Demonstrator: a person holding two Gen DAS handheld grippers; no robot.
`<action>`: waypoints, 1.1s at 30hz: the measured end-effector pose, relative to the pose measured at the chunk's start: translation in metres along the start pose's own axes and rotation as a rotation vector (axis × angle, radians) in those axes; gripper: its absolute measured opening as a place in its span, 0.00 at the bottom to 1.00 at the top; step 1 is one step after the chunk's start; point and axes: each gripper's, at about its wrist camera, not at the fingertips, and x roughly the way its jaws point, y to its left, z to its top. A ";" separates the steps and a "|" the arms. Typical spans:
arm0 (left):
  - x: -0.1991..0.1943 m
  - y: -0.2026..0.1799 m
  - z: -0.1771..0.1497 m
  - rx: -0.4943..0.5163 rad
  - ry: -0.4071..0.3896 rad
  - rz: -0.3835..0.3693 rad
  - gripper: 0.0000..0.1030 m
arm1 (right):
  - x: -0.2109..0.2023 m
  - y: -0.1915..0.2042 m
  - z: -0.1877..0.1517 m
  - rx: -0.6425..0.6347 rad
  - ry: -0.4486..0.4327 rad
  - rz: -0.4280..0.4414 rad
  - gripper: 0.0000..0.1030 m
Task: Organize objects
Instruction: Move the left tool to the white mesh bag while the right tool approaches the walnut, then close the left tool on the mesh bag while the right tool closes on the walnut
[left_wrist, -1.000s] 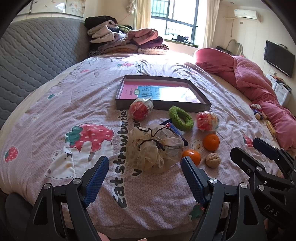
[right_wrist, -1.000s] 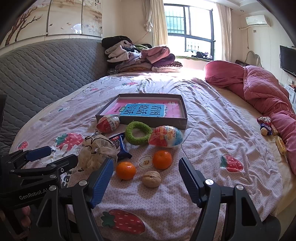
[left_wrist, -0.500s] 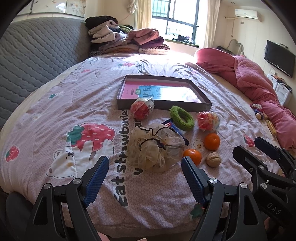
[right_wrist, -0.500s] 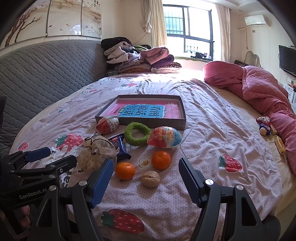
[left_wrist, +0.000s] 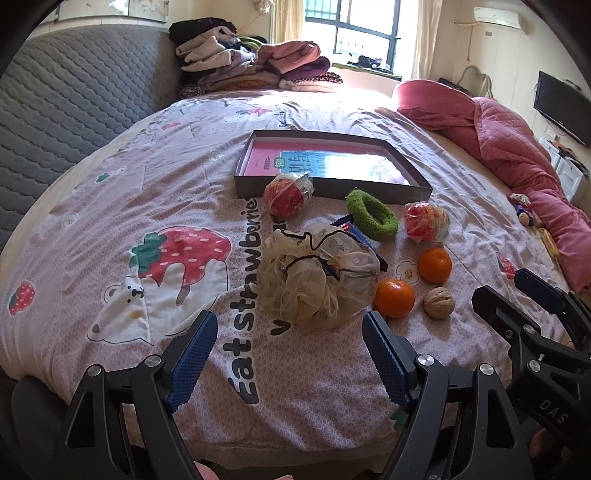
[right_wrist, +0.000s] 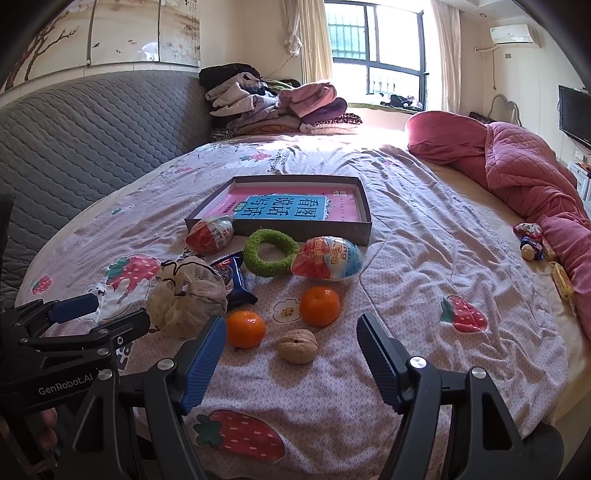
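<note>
Left tool (left_wrist: 290, 350): blue pads spread wide, nothing between them, hovering over the bed's near edge just short of the mesh pouch.
Right tool (right_wrist: 291, 354): pads likewise spread and empty, low over the bed just short of the walnut.
Walnut (right_wrist: 297, 346): nearest loose item, just right of the mesh pouch's side, apart from both oranges.
Near orange (right_wrist: 245, 328): just beside the mesh pouch, on its right.
Mesh pouch (left_wrist: 317, 273): cream drawstring bundle, landmark of the cluster, lying on the strawberry-print bed cover (left_wrist: 147, 206).
Far orange (right_wrist: 320, 306): right of the pouch, beyond the walnut.
Blue snack packet (right_wrist: 234, 280): touching the pouch's far side, partly tucked under it.
Green ring (right_wrist: 270, 252): beyond the pouch, near the box.
Wrapped eggs: one (right_wrist: 327, 258) right of the ring, one (right_wrist: 209, 234) beyond the pouch, against the box wall.
Box (right_wrist: 364, 232): shallow, dark-walled, farthest from the pouch, a pink-and-blue book lying flat inside.
</note>
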 end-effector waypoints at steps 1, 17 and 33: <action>0.002 0.000 0.000 0.001 0.006 0.000 0.79 | 0.002 -0.001 0.000 0.001 0.004 -0.001 0.70; 0.020 0.007 -0.002 -0.032 0.037 -0.017 0.79 | 0.029 -0.013 -0.013 0.035 0.081 0.003 0.70; 0.068 0.021 0.016 -0.107 0.074 -0.048 0.79 | 0.066 -0.021 -0.019 0.053 0.142 0.020 0.70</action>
